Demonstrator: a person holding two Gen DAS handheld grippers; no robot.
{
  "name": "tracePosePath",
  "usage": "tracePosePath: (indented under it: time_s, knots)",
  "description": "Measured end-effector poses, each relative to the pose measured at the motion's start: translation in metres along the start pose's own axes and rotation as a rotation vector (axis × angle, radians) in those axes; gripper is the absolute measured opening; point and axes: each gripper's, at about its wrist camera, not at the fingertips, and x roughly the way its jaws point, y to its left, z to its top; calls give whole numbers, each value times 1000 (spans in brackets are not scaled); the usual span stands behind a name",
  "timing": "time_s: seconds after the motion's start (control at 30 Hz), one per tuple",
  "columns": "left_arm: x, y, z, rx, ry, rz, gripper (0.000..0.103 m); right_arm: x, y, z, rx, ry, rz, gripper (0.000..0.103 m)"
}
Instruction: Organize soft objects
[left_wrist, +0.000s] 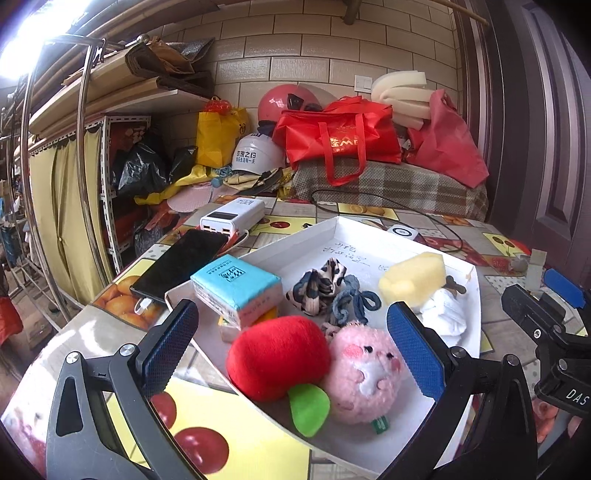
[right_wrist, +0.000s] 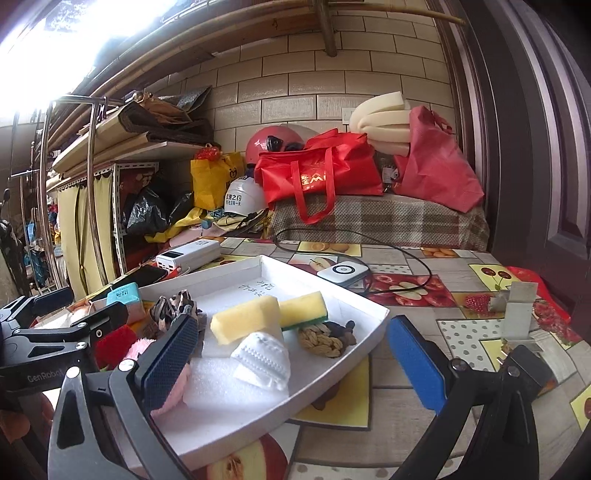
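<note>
The left gripper (left_wrist: 291, 343) is hovering with its jaws spread wide, grasping nothing, above the near end of the white tray (left_wrist: 369, 448). Between its pads are lying a red plush apple (left_wrist: 277, 356) and a pink plush pig (left_wrist: 364, 378), touching each other. The right gripper (right_wrist: 295, 356) is likewise gaping, empty, over the tray's other side (right_wrist: 364, 308), where a yellow sponge (right_wrist: 243, 323) is resting against a white mask (right_wrist: 264, 360), near a knotted rope (right_wrist: 319, 341).
</note>
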Motion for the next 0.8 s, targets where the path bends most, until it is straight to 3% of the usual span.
tracePosePath:
  time_s: [0.13,0.33,0.53,0.7,0.8]
  knots:
    - [-22,-12,-10,-1,-14,-22,103,-29,-10,-8,-6,-7,-22,103]
    - [-46,-41,-21,75,-10,-1,103,-62,-31,-20,27,59,-65,103]
    - [-62,-68,-28,153,79,217,103,-103,-64,-30,152,71,-138,103]
    - [-78,-71,-12,140,116,125,103,-140,-80,-32,235,-6,-231,103]
    - [-85,-72,-4,133,128,115,103,-149,-83,-32,260,-35,-209,103]
